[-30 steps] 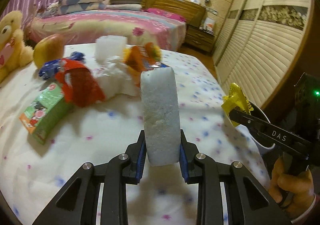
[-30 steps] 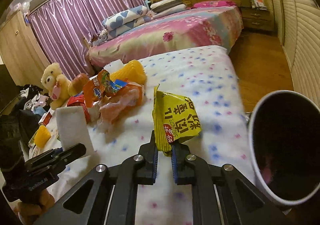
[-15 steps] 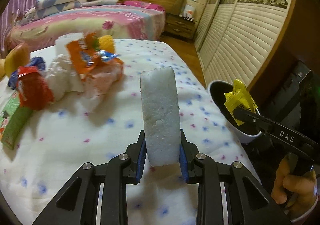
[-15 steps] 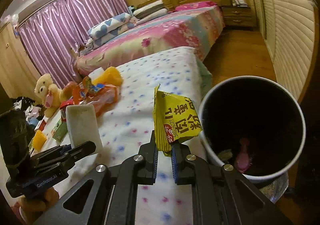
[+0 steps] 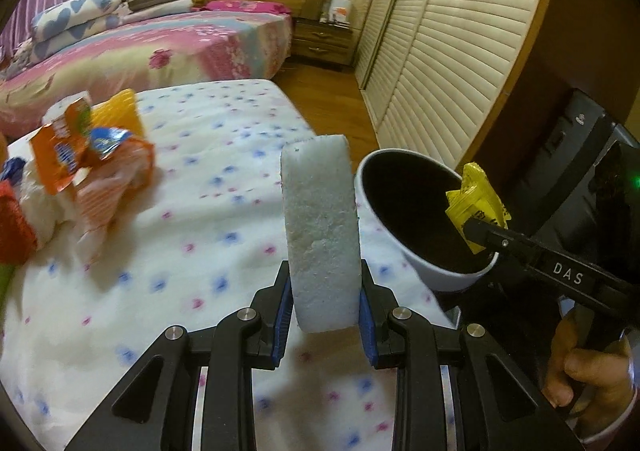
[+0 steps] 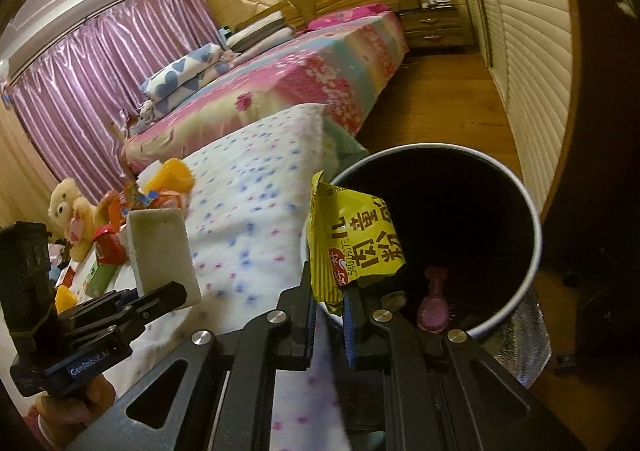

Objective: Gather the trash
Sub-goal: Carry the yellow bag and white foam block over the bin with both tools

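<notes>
The left gripper (image 5: 324, 325) holds a white foam block (image 5: 320, 227) upright between its jaws; the blue pads press on the block's two broad faces near its lower end, and most of the block stands clear above the fingers. The block hangs over the spotted bed cover (image 5: 208, 235), just beside the rim of the white bin (image 5: 424, 259), which shows a dark inside. The right gripper (image 6: 327, 311) is closed on a yellow snack wrapper (image 6: 352, 243); the jaws pinch the wrapper's lower edge, and the rest of it rises crumpled above the fingertips. In the right wrist view the wrapper sits at the near left rim of the bin (image 6: 528, 251), partly over the opening. In the left wrist view the same wrapper (image 5: 478, 207) stands over the far right side of the bin mouth, with the right gripper (image 5: 478, 229) reaching in from the right and a hand (image 5: 588, 379) on its handle. Inside the bin lie a pink item (image 6: 434, 309) and some pale scraps, too dark to identify. The left gripper (image 6: 160, 297) with its foam block (image 6: 160, 251) appears at the left of the right wrist view, well apart from the bin. On the bed cover further back lies a heap of remaining trash (image 5: 84, 171): orange and blue wrappers, white crumpled plastic and a red pack. A teddy bear (image 6: 74, 211) sits at the far end of that heap.
</notes>
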Action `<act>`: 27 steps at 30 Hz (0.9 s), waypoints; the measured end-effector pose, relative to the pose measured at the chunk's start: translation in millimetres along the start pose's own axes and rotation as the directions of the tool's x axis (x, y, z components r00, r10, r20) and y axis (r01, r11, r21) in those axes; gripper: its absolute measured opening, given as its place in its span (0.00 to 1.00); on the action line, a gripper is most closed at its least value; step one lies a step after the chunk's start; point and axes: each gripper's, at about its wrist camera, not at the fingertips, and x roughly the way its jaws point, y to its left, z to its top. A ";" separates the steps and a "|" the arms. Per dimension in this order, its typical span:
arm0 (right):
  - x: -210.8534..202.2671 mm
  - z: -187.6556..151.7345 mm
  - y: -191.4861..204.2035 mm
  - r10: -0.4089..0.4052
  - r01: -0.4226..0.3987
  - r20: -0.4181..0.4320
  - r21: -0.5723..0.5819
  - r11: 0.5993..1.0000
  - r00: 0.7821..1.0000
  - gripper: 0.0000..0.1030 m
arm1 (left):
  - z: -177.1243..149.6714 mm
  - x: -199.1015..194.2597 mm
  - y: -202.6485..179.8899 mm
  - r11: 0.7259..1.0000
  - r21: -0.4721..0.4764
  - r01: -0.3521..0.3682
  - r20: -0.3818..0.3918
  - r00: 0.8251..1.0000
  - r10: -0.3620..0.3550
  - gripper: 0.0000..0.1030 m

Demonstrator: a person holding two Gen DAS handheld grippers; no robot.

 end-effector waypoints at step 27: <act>1.2 14.1 -46.6 -0.054 0.054 -0.008 0.067 0.996 0.999 0.11 | 33.3 64.9 -64.4 0.991 0.110 0.074 -0.049 0.996 -0.069 0.27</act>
